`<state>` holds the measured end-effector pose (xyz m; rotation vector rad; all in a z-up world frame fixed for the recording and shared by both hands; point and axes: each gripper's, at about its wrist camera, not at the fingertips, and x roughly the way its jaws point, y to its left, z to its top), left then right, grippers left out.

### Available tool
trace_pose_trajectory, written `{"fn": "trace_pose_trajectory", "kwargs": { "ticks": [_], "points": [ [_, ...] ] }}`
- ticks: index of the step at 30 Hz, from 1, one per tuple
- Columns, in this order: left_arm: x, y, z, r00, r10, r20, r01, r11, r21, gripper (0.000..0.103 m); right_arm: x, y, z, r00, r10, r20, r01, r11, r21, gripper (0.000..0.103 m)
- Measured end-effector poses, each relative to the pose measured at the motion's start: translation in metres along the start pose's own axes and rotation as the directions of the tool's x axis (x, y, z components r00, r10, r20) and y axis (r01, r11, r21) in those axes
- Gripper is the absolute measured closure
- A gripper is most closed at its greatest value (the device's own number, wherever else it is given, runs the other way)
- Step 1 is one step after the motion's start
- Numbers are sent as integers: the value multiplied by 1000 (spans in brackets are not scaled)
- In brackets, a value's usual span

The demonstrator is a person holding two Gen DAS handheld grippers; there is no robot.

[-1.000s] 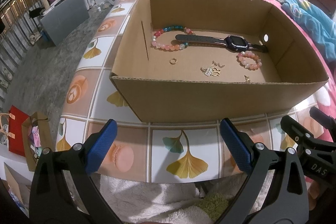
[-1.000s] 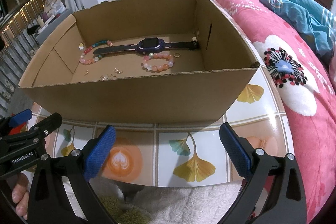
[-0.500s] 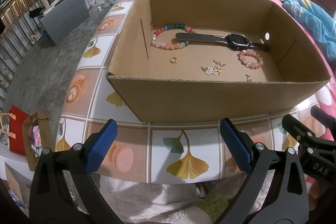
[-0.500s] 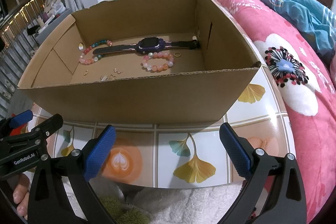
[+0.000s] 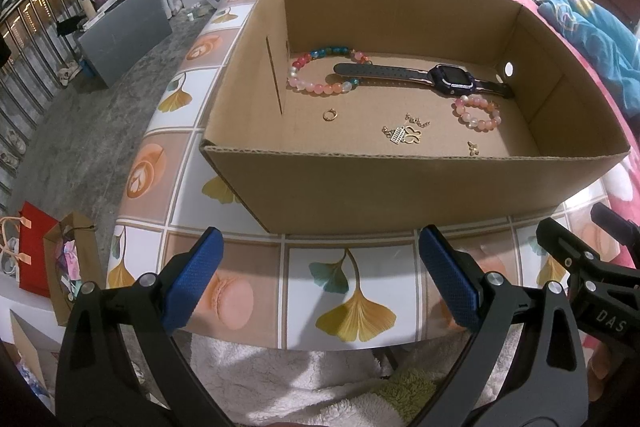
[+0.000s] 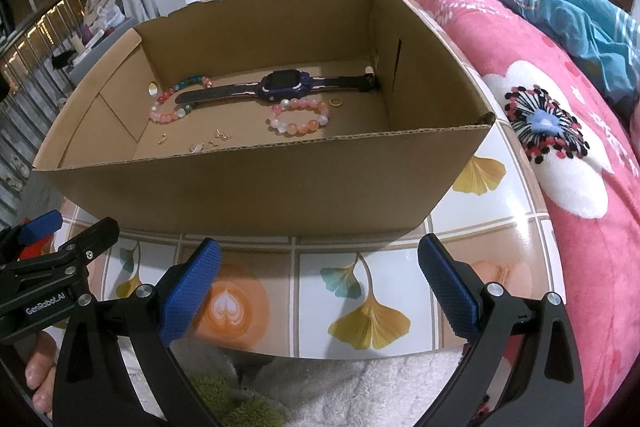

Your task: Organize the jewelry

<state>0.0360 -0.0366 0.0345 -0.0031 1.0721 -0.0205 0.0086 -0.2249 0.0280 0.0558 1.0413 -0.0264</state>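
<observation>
Both my left claw [image 5: 320,279] and right claw [image 6: 318,279] hang wide and empty at the counter's [image 5: 304,279] near edge; bracelets, watch [image 5: 452,81] and charms lie loose in the box [image 5: 400,187], sorted or awaiting sorting.

Brown cardboard box [image 5: 360,191] ahead of both tongs. Inside: purple-faced watch [image 5: 452,79] on black strap, pink-orange bead bracelet [image 5: 478,113], pink bracelet with blue-green beads [image 5: 320,73], gold charms [image 5: 404,135]. Table [image 5: 356,291] under tongs: white and peach tiles, yellow ginkgo leaves. Blue finger pads [image 5: 194,283].
</observation>
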Motion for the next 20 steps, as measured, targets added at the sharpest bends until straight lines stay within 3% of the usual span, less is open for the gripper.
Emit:
{"fn": "trace_pose_trajectory", "kwargs": {
  "ticks": [20],
  "points": [
    [-3,-3,0,1000,3,6,-3,1000,1,8,-2,-1,0,1000,2,5,-2,1000,0,7]
  ]
}}
